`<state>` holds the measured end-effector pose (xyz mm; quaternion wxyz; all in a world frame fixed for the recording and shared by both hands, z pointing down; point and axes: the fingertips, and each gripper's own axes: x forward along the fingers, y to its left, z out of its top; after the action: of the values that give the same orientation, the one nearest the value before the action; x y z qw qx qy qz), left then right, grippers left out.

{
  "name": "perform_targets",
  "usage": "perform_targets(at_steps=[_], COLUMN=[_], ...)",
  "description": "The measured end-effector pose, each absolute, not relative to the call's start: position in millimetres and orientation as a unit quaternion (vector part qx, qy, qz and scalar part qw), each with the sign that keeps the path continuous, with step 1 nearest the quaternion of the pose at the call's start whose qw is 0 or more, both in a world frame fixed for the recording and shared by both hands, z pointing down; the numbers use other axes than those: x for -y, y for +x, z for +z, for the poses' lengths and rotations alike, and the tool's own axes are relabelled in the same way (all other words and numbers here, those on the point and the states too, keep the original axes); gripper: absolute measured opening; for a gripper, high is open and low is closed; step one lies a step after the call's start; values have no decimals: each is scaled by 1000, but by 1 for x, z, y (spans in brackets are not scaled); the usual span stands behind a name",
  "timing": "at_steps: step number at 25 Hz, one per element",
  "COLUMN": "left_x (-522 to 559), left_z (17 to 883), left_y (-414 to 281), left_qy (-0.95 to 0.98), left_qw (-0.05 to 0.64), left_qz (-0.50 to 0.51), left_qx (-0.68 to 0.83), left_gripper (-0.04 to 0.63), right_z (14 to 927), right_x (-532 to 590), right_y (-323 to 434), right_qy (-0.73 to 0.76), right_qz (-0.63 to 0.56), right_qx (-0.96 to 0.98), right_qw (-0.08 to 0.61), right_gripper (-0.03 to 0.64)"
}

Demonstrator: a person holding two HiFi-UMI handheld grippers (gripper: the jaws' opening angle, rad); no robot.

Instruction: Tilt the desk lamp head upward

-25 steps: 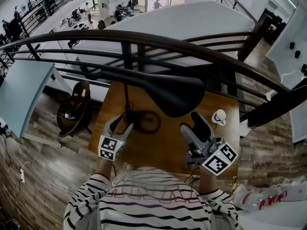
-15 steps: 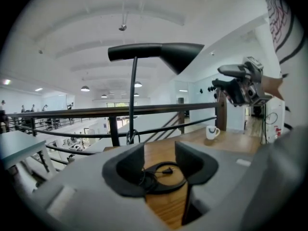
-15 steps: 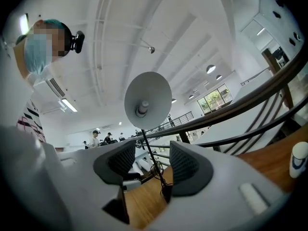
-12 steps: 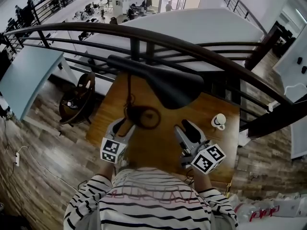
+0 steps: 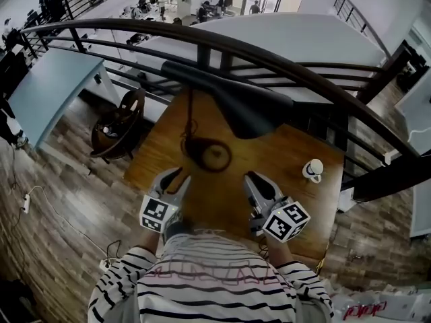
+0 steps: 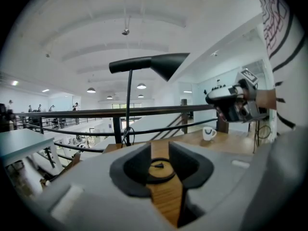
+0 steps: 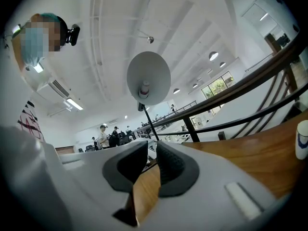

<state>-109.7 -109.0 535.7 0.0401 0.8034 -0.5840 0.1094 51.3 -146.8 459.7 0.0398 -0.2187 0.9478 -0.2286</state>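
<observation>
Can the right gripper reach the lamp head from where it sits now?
Probably yes. The lamp head hangs above and ahead of the right gripper with only air between them. Its jaws have just been closing, hold nothing, and would need reopening.

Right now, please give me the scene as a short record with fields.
surface: wooden desk beside a railing
lamp: black lamp head above the desk, opening downward; round base on the desk
cup: white cup right of the base, apart
left gripper: jaws apart, just been closing, nothing between
right gripper: narrow gap, just been closing, nothing between
contact: neither gripper touches the lamp
</observation>
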Motion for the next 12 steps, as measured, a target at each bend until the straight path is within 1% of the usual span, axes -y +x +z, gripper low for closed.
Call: perform_targets(at_steps=[2, 7, 12], left_x=[105, 95, 91], left_z=[537, 544, 548], left_y=[-104, -86, -74], left_qy=[803, 805, 805], left_qw=[39, 44, 47], left_qz=[109, 112, 118], left_qx=[585, 581, 580], left_gripper=[107, 81, 49], right_z=[467, 488, 509], right_x=[143, 135, 133], right_y=[53, 56, 61], right_qy=[-216, -210, -212], right_qz=[-233, -241, -260], right_qx=[-948, -947, -942], right_qw=[35, 16, 2], right_gripper=[40, 6, 2])
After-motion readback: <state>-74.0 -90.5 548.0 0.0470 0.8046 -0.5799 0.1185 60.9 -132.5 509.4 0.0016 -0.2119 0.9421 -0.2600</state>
